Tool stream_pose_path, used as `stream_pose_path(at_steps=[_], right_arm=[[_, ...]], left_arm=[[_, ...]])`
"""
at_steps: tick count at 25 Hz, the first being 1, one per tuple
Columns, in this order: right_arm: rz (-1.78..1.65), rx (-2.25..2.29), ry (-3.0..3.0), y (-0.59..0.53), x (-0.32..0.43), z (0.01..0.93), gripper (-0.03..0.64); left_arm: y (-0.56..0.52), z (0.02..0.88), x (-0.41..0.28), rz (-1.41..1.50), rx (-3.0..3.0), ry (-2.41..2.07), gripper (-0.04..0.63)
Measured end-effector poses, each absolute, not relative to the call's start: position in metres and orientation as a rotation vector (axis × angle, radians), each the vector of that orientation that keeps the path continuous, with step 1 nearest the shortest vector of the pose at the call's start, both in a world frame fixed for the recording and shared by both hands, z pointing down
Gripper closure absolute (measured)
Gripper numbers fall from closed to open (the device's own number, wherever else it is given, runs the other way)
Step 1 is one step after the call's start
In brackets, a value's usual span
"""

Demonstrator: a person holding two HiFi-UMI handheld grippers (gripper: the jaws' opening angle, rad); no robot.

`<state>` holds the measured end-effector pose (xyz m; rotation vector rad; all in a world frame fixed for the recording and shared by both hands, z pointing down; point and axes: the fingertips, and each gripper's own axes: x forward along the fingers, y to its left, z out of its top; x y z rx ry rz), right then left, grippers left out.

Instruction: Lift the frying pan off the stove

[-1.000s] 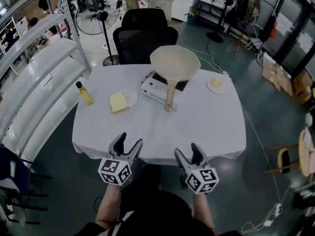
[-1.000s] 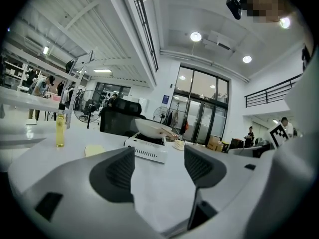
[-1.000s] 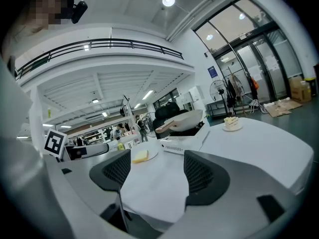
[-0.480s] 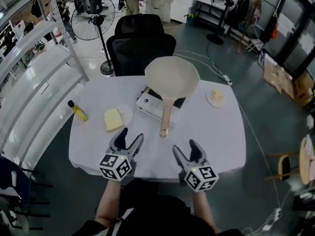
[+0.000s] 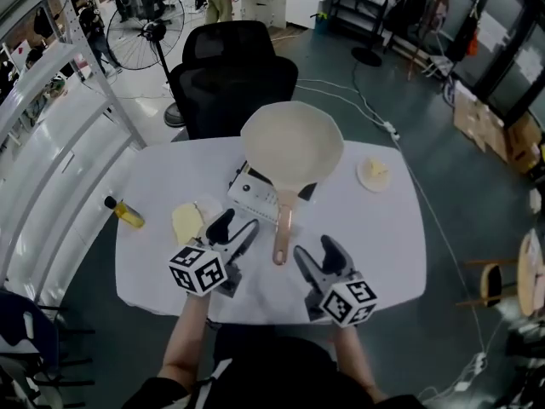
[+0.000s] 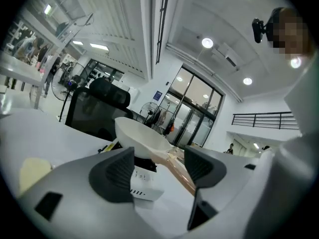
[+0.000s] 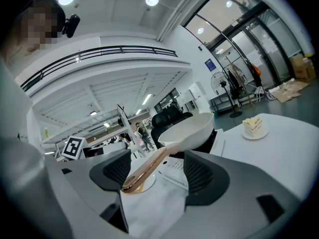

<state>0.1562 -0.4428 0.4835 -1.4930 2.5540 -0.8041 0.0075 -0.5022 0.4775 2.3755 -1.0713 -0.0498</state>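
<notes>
Left gripper (image 5: 237,224): jaws spread wide, pinching nothing. Right gripper (image 5: 313,250): the same, spread and empty. I have one on each side of the handle (image 5: 282,228) tip, just in front of the stove (image 5: 255,196); I see no contact. Frying pan (image 5: 292,143) sits on the stove, handle pointing at me.

A second ago both grippers hung at the table (image 5: 375,228) edge; they have since advanced to the handle.

Left of stove: yellow block (image 5: 187,222), then oil bottle (image 5: 124,213). Right of stove: cake plate (image 5: 373,174).
</notes>
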Motion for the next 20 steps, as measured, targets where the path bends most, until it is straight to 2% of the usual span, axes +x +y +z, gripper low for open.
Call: stream_pose_path(at_steps=[4, 20], right_arm=[[-0.923, -1.407, 2.506, -0.458, 0.151, 0.482, 0.295], [-1.307, -1.186, 2.460, -0.492, 0.111, 0.522, 0.295]], left_arm=[[-0.526, 0.482, 0.027, -0.121, 2.287, -0.900, 0.295], [-0.581, 0.530, 0.092, -0.114, 2.058, -0.484, 0.295]])
